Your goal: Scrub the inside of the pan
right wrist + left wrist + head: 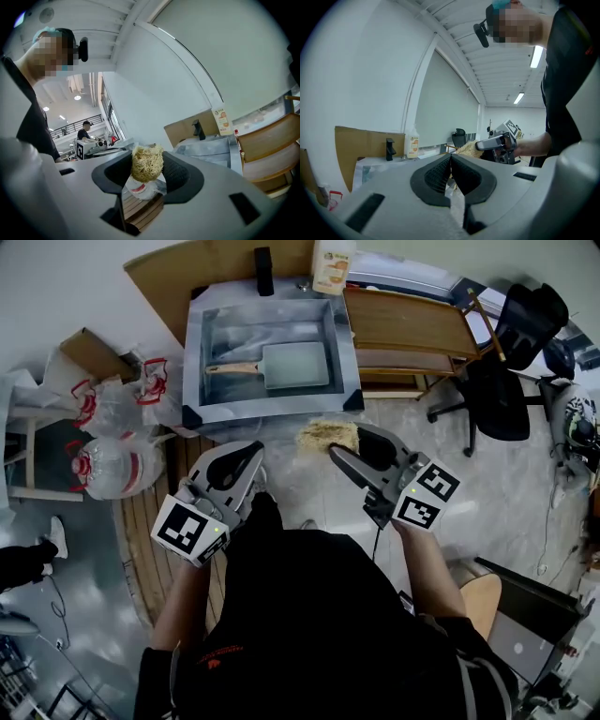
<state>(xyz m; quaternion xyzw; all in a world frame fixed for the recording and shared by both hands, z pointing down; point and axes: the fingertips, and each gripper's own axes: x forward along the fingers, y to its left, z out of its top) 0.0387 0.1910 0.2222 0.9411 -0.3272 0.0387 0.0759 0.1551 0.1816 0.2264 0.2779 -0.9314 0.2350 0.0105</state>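
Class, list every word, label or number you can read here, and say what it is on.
Nothing can be read for certain.
Bottle: orange label, print too small.
Plastic bags: red print, blurred.
Shirt: small red print, blurred.
Marker cubes: black-and-white square patterns, no words.

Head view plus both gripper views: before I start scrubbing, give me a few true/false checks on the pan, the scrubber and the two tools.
1. The right tool is shut on a fibrous scrubber. True.
2. The scrubber is already pressed into the pan. False: it is held in front of the sink, apart from the pan.
3. The left tool grips the pan's wooden handle. False: its jaws are together on nothing, and the handle lies free.
4. The pan lies inside the sink with its handle pointing to the left of the head view. True.
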